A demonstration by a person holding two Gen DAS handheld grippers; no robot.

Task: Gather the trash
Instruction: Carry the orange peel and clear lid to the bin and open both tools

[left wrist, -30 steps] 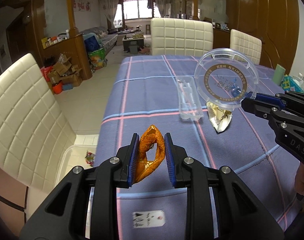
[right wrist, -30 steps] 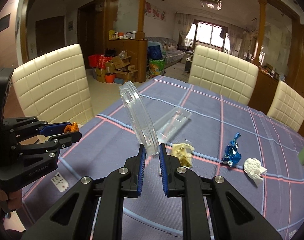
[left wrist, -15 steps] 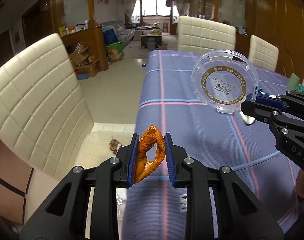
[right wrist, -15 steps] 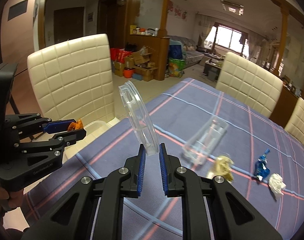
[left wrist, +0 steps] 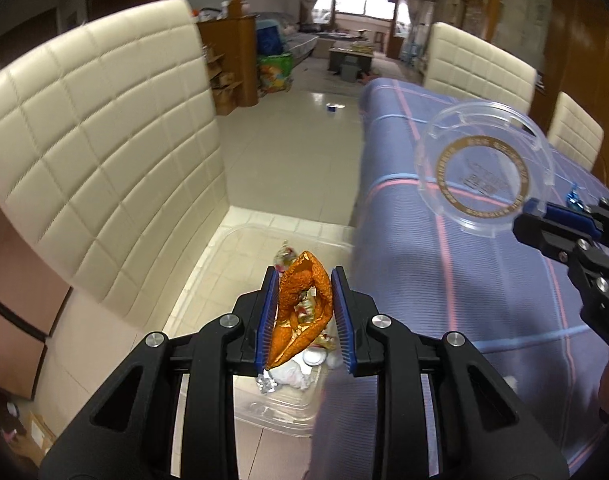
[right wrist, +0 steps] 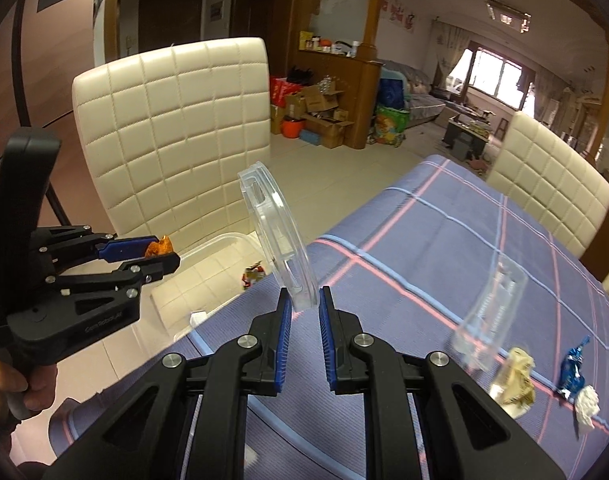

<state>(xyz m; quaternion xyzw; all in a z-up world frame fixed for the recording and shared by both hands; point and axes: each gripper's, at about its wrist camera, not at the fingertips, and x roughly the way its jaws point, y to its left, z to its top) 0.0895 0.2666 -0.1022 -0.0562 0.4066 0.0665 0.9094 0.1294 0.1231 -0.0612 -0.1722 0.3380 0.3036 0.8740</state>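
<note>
Looking along the left claw [left wrist: 304, 312], the left wrist view shows its blue pads pinching a curled piece of orange peel [left wrist: 300, 308], held in the air above a clear plastic bin [left wrist: 240, 248] that stands on the tiled floor between the cream chair [left wrist: 100, 140] and the edge of the desk [left wrist: 444, 280]. Wrappers and crumpled paper already lie in the bin. At the right of this view the right claw [left wrist: 544, 216] holds a round transparent lid [left wrist: 484, 168] up over the blue checked cloth.

From the right wrist view, the right claw [right wrist: 304, 308] grips the lid [right wrist: 278, 240] by its lower rim, edge-on and tilted, above the desk's near corner. The left claw [right wrist: 160, 252] sits to the left with the peel [right wrist: 159, 247] at its tip, over the bin [right wrist: 220, 244]. Still on the desk [right wrist: 424, 240] are a clear plastic tray [right wrist: 488, 316], a yellowish wrapper [right wrist: 514, 376], a blue candy wrapper [right wrist: 572, 368] and a white paper wad [right wrist: 586, 402].

The step in hand appears to be dropping the peel. Next, the left claw likely needs to spread its pads directly over the bin's opening, and the lid probably has to be carried leftward past the desk edge before release.
</note>
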